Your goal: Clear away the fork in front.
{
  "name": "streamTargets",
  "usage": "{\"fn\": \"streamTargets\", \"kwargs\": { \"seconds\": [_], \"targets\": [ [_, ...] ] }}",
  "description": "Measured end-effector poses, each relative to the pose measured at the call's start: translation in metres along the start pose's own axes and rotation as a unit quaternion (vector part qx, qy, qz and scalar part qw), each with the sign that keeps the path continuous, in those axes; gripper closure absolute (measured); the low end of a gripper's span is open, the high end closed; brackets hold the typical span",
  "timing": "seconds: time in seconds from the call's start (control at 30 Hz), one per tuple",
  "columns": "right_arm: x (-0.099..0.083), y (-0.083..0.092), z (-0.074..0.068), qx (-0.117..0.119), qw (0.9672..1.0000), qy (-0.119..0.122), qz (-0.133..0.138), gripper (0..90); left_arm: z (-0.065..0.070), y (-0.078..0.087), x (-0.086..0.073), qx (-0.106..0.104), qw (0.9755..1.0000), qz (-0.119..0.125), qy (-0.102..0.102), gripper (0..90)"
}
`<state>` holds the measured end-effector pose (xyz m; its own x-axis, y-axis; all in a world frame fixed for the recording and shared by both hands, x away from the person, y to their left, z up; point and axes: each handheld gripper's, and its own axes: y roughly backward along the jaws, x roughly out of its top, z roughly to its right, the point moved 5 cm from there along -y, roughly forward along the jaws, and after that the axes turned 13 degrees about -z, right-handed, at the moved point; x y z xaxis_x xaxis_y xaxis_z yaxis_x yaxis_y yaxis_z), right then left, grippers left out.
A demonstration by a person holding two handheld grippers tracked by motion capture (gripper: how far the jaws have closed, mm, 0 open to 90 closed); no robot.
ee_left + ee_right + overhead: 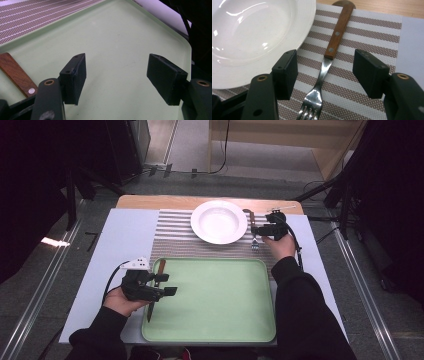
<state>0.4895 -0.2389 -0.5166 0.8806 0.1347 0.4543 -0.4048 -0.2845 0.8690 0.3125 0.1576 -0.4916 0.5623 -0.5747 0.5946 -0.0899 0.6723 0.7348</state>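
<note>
High view first: we see the left gripper (159, 285) over the left edge of the green tray (215, 320), above a wooden-handled knife (156, 287), and the right gripper (263, 230) above a fork (254, 232) beside the white bowl (219, 221) on the striped placemat (172, 237) on the desk (120, 240).

Left gripper view: we see its fingers (75, 77) spread wide, holding nothing, over the tray (120, 45); the knife handle (17, 73) lies left.

Right gripper view: we see its fingers (372, 72) wide apart, empty, either side of the fork (325, 67), just beside the bowl (249, 32).

The left gripper (167, 285) hovers by the surface's near left edge, fingers (75, 78) spread apart; the right gripper (256, 231), apparently low near the far right, is likewise spread.
</note>
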Motion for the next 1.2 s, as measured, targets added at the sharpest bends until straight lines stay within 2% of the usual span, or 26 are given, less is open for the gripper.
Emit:
{"fn": "streamTargets", "kwargs": {
  "seconds": [0.13,0.2,0.33,0.4,0.57,0.7,1.03,1.2],
  "targets": [
    [0.005,-0.005,0.005,0.003,1.0000,-0.004,-0.008,40.0,0.000,0.000,0.000,0.000,1.0000,0.000,0.001,31.4],
    [0.007,-0.008,0.006,0.003,0.9997,-0.009,-0.023,40.2,0.000,0.000,0.000,-0.001,1.0000,0.000,0.000,31.4],
    [0.013,-0.010,0.007,-0.001,0.9992,-0.008,-0.039,40.2,-0.001,0.000,0.000,0.000,1.0000,0.000,0.000,31.4],
    [0.015,-0.011,0.007,-0.005,0.9993,-0.005,-0.038,40.7,-0.001,-0.001,0.000,-0.001,1.0000,-0.001,0.001,31.4],
    [0.019,-0.020,0.006,-0.007,0.9981,-0.003,-0.061,41.7,-0.001,-0.001,0.000,-0.001,1.0000,-0.001,0.001,31.4],
    [0.021,-0.025,0.004,-0.019,0.9971,-0.003,-0.074,44.8,-0.001,0.000,0.000,-0.001,1.0000,0.000,0.001,31.4],
    [0.025,-0.036,0.005,-0.020,0.9955,-0.015,-0.091,54.4,-0.002,0.000,0.000,-0.001,1.0000,-0.001,0.001,31.5],
    [0.027,-0.038,0.003,-0.032,0.9950,-0.017,-0.093,58.2,-0.002,0.000,-0.001,0.001,1.0000,-0.003,0.000,31.4]
  ]
}}
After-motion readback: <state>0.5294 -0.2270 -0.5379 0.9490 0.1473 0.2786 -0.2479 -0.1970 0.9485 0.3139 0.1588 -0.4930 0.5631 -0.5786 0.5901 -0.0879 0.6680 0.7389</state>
